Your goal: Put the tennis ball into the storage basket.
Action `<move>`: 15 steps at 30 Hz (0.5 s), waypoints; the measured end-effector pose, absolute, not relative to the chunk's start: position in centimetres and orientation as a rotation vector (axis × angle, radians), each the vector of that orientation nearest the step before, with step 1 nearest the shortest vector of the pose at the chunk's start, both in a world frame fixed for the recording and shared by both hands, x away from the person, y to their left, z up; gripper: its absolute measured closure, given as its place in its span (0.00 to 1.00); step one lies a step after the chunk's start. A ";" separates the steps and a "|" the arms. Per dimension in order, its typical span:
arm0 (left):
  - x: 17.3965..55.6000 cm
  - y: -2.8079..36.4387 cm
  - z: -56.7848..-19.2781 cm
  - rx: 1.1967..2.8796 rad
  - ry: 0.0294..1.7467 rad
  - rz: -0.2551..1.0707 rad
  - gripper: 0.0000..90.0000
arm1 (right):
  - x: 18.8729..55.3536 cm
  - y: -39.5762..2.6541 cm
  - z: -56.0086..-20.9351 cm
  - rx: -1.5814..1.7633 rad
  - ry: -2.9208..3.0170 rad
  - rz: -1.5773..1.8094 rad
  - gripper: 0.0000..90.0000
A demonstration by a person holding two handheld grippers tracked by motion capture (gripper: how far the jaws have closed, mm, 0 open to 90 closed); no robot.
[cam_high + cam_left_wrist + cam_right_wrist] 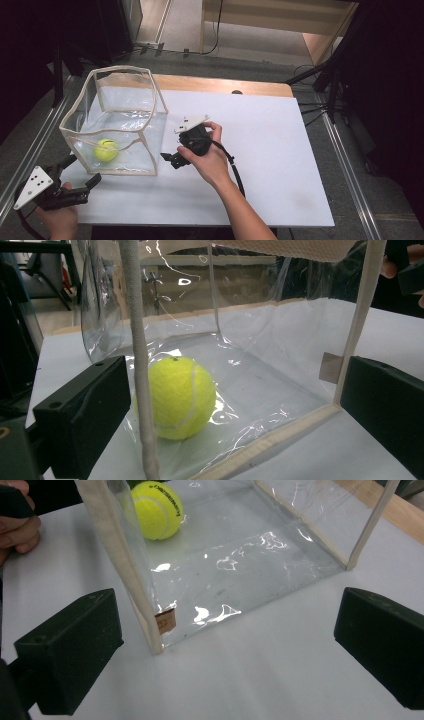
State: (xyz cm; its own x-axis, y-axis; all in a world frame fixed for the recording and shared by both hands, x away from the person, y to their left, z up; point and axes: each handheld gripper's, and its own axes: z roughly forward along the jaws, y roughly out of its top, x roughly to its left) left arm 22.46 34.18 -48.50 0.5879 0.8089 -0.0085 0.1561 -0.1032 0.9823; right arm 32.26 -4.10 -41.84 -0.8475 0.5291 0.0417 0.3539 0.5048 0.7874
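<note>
A clear plastic box (pixel 125 102) with cream trim stands open-topped on the left of the white board (pixel 270 165). A yellow tennis ball (pixel 106 149) lies on its floor near the front left corner. My left gripper (pixel 82 169) is open at the box's front left corner, and the left gripper view shows the ball (pixel 180 397) through the wall, with a cream corner seam (pixel 140 365) between its spread jaws. My right gripper (pixel 172 152) is open just off the box's front right corner. The right gripper view shows that corner's seam (pixel 145 615) and the ball (pixel 157 507) farther in.
A small brown tag (pixel 165 621) sits at the box's lower corner. A wooden strip (pixel 225 84) edges the board at the back. Metal rails (pixel 345 165) run down both sides, and cables (pixel 310 107) lie at the right. The board's right half is bare.
</note>
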 end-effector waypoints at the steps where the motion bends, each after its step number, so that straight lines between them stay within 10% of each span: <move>1: 22.5 34.2 -48.5 1.609 0.827 0.673 0.00 | 32.2 -4.3 -42.1 0.755 2.540 1.257 0.00; 15: 22.4 34.1 -48.5 1.609 0.827 0.672 0.00 | 30.9 -5.8 -44.5 0.799 2.495 1.282 0.00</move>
